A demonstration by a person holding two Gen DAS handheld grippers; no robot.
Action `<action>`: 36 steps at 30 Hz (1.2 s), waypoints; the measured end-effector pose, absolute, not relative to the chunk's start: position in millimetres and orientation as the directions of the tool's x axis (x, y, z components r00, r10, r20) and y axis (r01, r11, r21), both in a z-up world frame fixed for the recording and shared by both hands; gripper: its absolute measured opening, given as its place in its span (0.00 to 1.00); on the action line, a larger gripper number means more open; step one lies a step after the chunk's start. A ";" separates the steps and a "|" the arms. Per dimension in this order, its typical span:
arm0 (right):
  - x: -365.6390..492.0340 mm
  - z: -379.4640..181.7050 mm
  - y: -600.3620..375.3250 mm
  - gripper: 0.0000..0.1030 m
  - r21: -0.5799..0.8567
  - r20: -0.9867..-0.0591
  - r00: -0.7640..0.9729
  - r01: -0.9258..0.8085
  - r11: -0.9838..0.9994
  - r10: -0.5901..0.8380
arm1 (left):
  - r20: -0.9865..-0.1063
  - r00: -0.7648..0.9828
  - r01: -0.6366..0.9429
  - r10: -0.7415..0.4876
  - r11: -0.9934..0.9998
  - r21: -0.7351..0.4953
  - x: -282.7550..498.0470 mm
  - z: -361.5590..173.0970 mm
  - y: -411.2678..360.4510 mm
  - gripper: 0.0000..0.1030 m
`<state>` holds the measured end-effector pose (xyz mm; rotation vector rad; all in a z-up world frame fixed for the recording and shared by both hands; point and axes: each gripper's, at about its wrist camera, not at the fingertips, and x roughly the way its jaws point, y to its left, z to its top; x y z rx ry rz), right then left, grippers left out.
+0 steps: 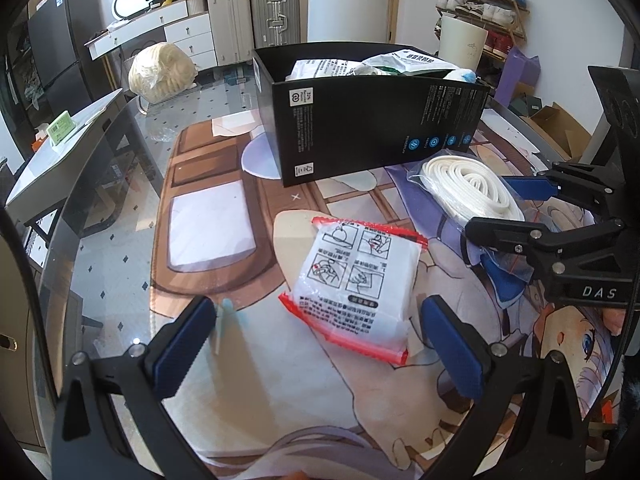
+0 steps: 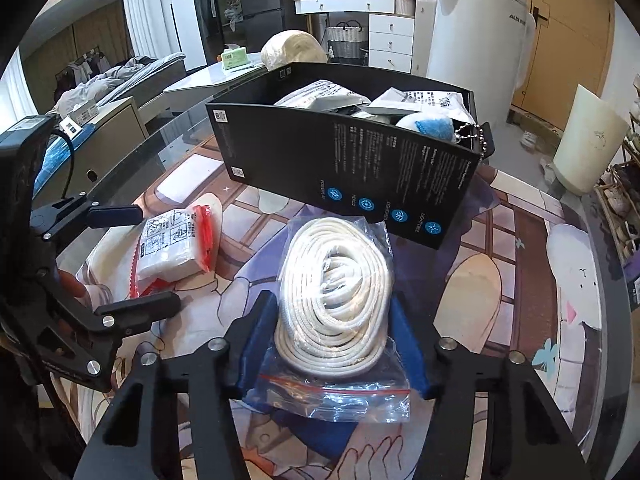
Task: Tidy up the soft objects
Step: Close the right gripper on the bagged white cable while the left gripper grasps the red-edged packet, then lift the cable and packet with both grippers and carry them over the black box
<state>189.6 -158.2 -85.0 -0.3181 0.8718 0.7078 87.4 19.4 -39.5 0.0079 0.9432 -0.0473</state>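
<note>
- My right claw (image 2: 334, 332) is pinching the bag of white cord (image 2: 334, 280); its blue pads press the coil from both sides, low on the desk (image 2: 520, 280).
- The bag is clear plastic with a red zip strip at the near end, and it lies just in front of the black box (image 2: 348, 168).
- My left claw (image 1: 316, 344) is spread wide, with nothing gripped; the white packet with red edges (image 1: 352, 284) lies flat on the desk between its fingers, closer to the right one, and I can't tell whether it touches that pad.
- That packet is near the cord bag, to its left in the right wrist view.
- The black box stands open at the top, holding several white packets and a blue and white soft thing (image 2: 428, 124), with a bead chain (image 2: 474, 132) hanging over its corner.
- The desk carries a cartoon print under glass.
- Beyond it I see a bulging pale bag (image 1: 162, 70), suitcases (image 1: 252, 16) and a shoe rack (image 1: 488, 4).
</note>
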 end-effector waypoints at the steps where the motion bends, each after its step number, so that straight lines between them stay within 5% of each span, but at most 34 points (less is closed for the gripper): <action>1: 189.5 -85.0 -158.6 0.51 0.026 -0.788 0.435 -0.684 0.729 0.436 | -0.809 0.586 0.044 -0.037 0.999 -0.014 87.4 -39.6 19.4 1.00; 7: 189.0 -83.5 -164.0 0.40 0.028 -0.791 0.420 -0.702 0.712 0.446 | -0.809 0.586 0.044 -0.037 0.999 -0.014 87.5 -39.6 19.3 1.00; 15: 186.8 -83.0 -167.3 0.40 0.021 -0.792 0.415 -0.714 0.700 0.447 | -0.808 0.587 0.053 -0.047 0.998 -0.020 86.8 -38.8 17.6 0.98; 20: 186.0 -82.7 -168.7 0.40 0.018 -0.794 0.413 -0.717 0.697 0.446 | -0.791 0.608 0.069 -0.070 0.997 -0.035 84.2 -35.5 14.9 0.83; 25: 185.7 -82.3 -170.0 0.40 0.016 -0.795 0.412 -0.720 0.694 0.446 | -0.778 0.620 0.100 -0.097 0.994 -0.044 82.6 -31.1 7.7 0.51; 36: 184.3 -81.0 -171.0 0.40 0.004 -0.792 0.415 -0.729 0.685 0.447 | -0.745 0.658 0.103 -0.109 0.993 -0.055 80.1 -21.9 7.7 0.46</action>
